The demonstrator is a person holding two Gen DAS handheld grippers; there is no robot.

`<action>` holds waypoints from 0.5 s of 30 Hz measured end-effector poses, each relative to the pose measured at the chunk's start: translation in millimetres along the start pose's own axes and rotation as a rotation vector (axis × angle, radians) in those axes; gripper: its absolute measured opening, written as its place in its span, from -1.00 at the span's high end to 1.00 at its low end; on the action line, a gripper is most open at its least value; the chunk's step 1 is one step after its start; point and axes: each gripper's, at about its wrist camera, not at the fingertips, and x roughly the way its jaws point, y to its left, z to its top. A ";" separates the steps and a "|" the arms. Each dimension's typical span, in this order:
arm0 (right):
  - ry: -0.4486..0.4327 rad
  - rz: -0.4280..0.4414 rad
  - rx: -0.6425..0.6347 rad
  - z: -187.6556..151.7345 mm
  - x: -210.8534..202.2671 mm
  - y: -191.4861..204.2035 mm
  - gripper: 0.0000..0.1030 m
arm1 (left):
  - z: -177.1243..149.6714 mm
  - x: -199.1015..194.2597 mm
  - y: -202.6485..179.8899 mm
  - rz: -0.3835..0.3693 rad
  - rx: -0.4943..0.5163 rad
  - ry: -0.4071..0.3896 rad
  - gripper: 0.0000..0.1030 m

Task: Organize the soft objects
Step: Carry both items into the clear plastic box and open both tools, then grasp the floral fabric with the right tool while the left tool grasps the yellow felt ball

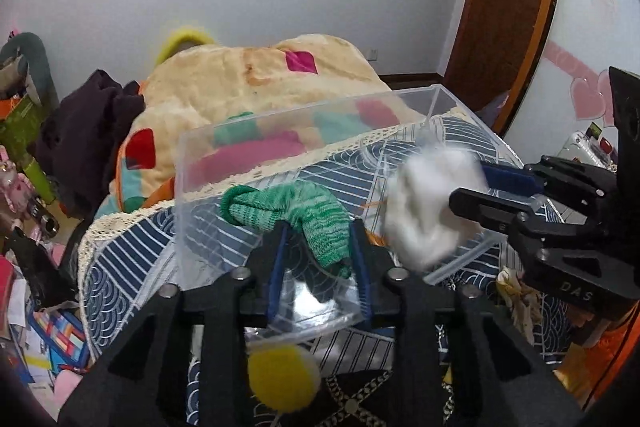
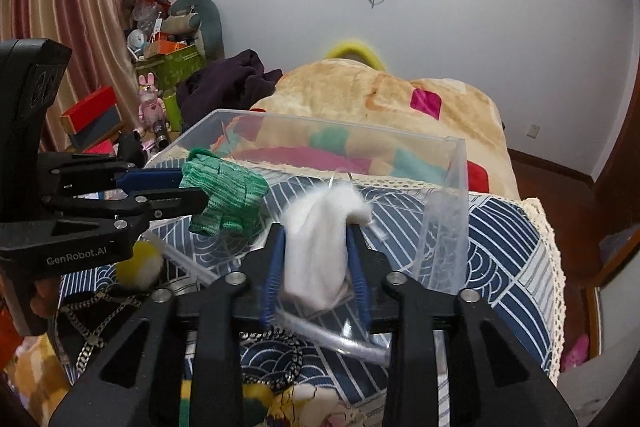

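Clear bin: a see-through plastic box (image 1: 400, 103) stands on the blue-and-white patterned cloth (image 1: 120, 267) spread over the bed; its far wall and corners are plain in the right wrist view (image 2: 456, 163).
Bin contents: nothing rests on its floor as far as the clear walls show; the colours seen through it belong to the patchwork blanket (image 1: 248, 75) behind.
Green knit piece: a mottled green sock-like item (image 1: 304, 215) hangs over the near left part of the bin, above its floor, its cuff pointing left and its toe drooping down.
Left gripper: the left gripper (image 1: 320, 247) is clamped on the green piece, its blue pads pressing either side of the lower end; from the right wrist view (image 2: 188, 195) it reaches in from the left, roughly level.
White soft piece: a fluffy white item (image 1: 432, 203) is held over the right part of the bin, slightly blurred.
Right gripper: the right gripper (image 2: 316, 255) is closed on the white piece (image 2: 320, 243), which stands up between the pads and flops over to the right; seen from the left wrist view (image 1: 468, 191) it comes in from the right.
Spacing: the two held items are near each other but apart.
Yellow ball: a yellow-and-white pompom (image 1: 284, 379) lies on the cloth just outside the bin's near left side.
Chain strap: a metal chain (image 2: 92, 319) lies on the cloth near the pompom.
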 end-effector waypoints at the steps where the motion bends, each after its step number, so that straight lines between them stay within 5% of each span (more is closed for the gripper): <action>1: -0.010 -0.001 -0.003 0.1 -3.8 1.0 0.34 | -0.2 -3.9 1.4 0.001 0.002 -0.011 0.06; 9: -0.148 -0.020 0.011 1.2 -52.0 -1.0 -0.21 | -7.1 -59.8 1.9 0.046 0.026 -0.140 -0.46; 15: -0.195 -0.033 0.021 -14.0 -76.4 -5.3 -0.40 | -26.3 -76.4 10.2 0.087 0.003 -0.163 -0.69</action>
